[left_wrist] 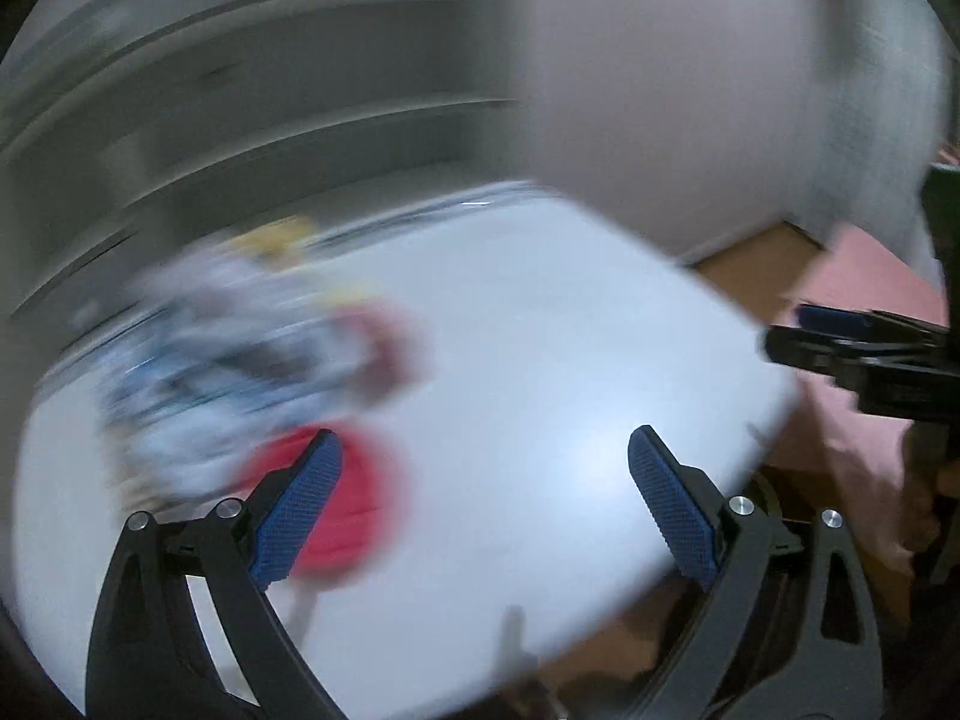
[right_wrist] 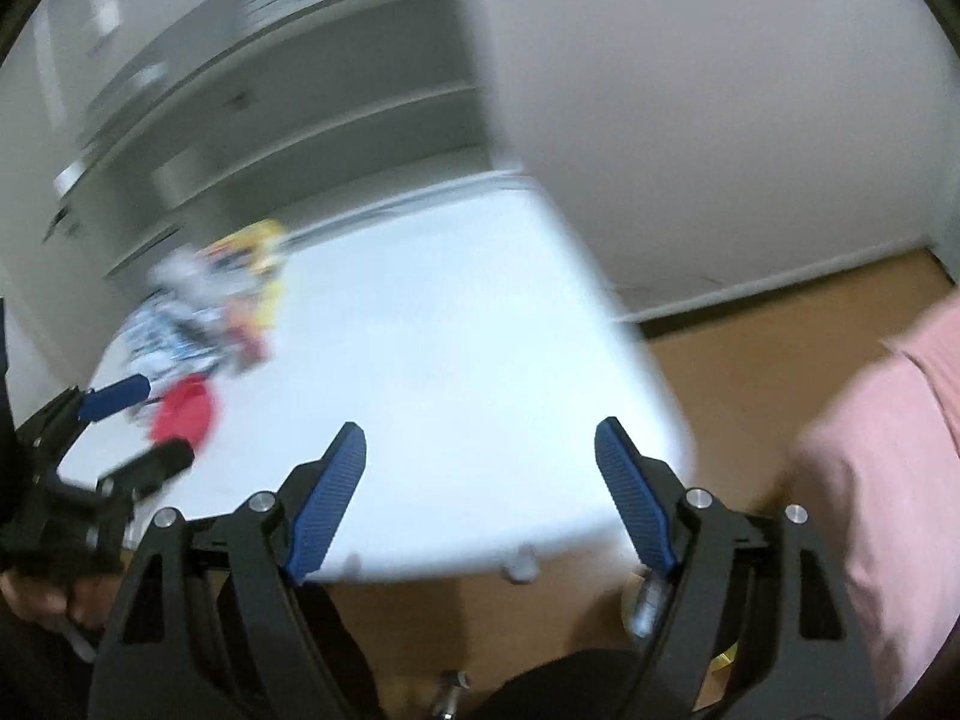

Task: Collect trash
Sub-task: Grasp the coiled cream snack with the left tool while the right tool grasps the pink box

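While both views are smeared by motion blur, the following can be listed.

Left gripper: fingers spread wide, nothing between the blue pads; it hangs above the near part of the white table.
Right gripper: fingers likewise spread apart and holding nothing, over the table's near edge; seen side-on in the left wrist view at the right border.
Trash pile: a heap of wrappers, white, blue and yellow by colour, lying on the table's far left part; single pieces probably cannot be told apart through the blur.
Red piece: lies on the table at the near edge of the pile, just behind the left gripper's left finger.
Floor: brown, right of the table.
Pink sleeve: at the right edge of the right wrist view.
Shelving: grey, behind the table.
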